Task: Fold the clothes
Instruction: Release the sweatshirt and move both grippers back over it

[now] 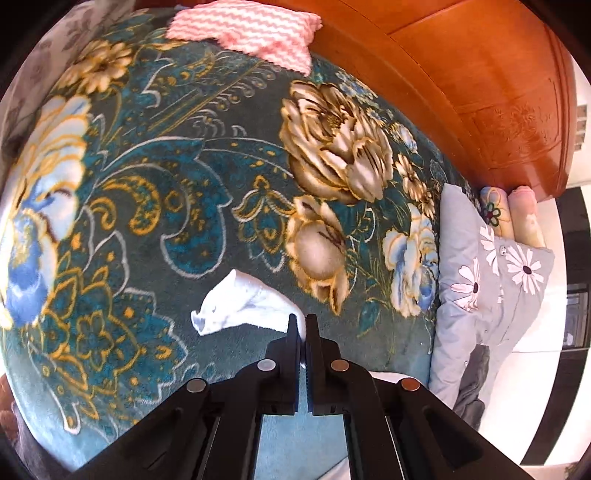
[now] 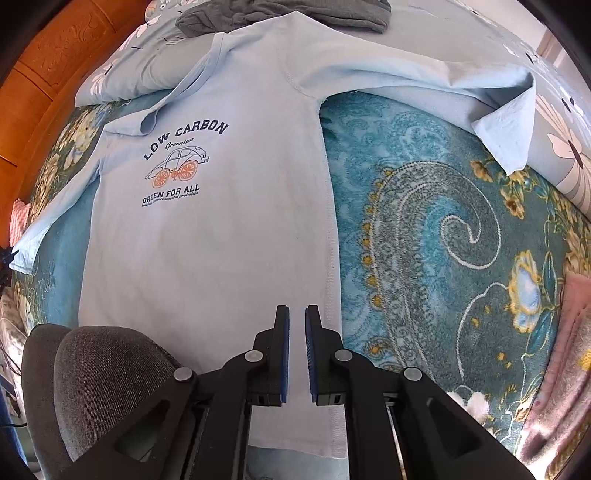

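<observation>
A pale blue cotton T-shirt [image 2: 207, 236] printed with "LOW CARBON" and a small car drawing lies face up and spread flat on a bed covered by a teal plush blanket with gold and blue flowers [image 2: 443, 229]. Its collar points toward the far edge of the bed, where a grey pillow with white daisies [image 2: 122, 74] and a dark grey garment [image 2: 280, 14] sit. One sleeve stretches out toward the right edge of the bed, its cuff turned up; the other lies toward the left edge near the orange wooden headboard [image 2: 40, 96].

Judging from this, folding has barely begun: the body shows no fold, and both sleeves and the hem are yet to be brought in.

The right black two-finger gripper [image 2: 296, 314] hovers over the shirt's lower body near its side seam, jaws nearly together with a narrow gap and nothing between them.

The left black two-finger gripper [image 1: 302, 321] points down at another part of the blanket, jaws pressed together on a bit of white fabric, beside a crumpled white piece of cloth [image 1: 240, 306]. Whether that cloth belongs to the shirt cannot be told. A pink and white zigzag towel [image 1: 247, 29] lies at the far edge.
</observation>
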`<state>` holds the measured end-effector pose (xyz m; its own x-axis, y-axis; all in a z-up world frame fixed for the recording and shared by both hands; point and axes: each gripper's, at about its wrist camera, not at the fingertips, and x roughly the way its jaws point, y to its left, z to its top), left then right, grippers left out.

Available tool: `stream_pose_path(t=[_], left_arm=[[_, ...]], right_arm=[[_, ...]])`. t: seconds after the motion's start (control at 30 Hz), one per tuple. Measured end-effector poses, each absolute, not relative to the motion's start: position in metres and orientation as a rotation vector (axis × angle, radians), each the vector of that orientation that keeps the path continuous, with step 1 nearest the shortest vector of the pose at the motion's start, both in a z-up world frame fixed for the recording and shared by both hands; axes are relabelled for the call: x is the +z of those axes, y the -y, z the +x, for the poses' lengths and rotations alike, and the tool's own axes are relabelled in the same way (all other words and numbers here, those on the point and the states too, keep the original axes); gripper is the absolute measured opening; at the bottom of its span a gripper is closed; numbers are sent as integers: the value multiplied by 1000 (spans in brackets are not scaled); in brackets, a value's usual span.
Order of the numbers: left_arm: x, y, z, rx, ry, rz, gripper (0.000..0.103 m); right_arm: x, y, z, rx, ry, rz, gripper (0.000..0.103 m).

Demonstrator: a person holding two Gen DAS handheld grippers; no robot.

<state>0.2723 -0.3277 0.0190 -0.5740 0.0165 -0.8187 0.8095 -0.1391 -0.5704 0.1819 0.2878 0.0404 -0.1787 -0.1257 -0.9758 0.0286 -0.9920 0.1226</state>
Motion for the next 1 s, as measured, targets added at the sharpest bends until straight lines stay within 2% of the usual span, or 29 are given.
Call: stream_pose_path(t=[0.1, 0.13, 0.2, 0.23, 0.3, 0.37, 0.4, 0.47, 0.6, 0.73, 0.8, 0.83, 0.87, 0.93, 1.0], left_arm=[[6, 345, 239, -1811, -1537, 990, 4], [1, 352, 226, -1843, -1519, 1031, 8], [-3, 361, 207, -1883, -1460, 1104, 32], [-2, 363, 202, -1904, -1438, 1118, 47], [7, 364, 212, -1996, -1464, 1033, 50], [11, 362, 230, -2058, -1458, 951, 69], [10, 361, 238, -2063, -1431, 934, 69], [-1, 364, 248, -1983, -1327, 979, 69], [-33, 374, 253, -1907, -1449, 991, 67], [-31, 377, 234, -1932, -1367, 962, 67], [-30, 376, 219, -1952, -1268, 1025, 48], [-30, 376, 216, -1948, -1236, 1050, 27], [-31, 375, 213, -1943, -1203, 1074, 12], [-30, 375, 210, -1936, -1149, 1103, 4], [-20, 376, 227, -1936, -1134, 1023, 4]], right_arm=[[41, -288, 182, -2340, 131, 1956, 8], [41, -289, 182, -2339, 139, 1963, 8], [40, -289, 183, -2339, 154, 1978, 8], [40, -289, 184, -2340, 157, 1986, 8], [40, -290, 184, -2345, 157, 1999, 8], [39, -291, 184, -2349, 155, 2010, 8], [39, -291, 184, -2350, 153, 2015, 8], [37, -289, 183, -2350, 142, 2021, 8], [35, -279, 177, -2340, 117, 2026, 8], [42, -268, 172, -2348, 81, 1996, 8], [45, -263, 171, -2354, 55, 1986, 8], [46, -262, 170, -2357, 45, 1986, 8], [47, -261, 170, -2360, 41, 1986, 8], [47, -262, 169, -2367, 48, 1986, 8], [47, -264, 168, -2372, 56, 1989, 8]])
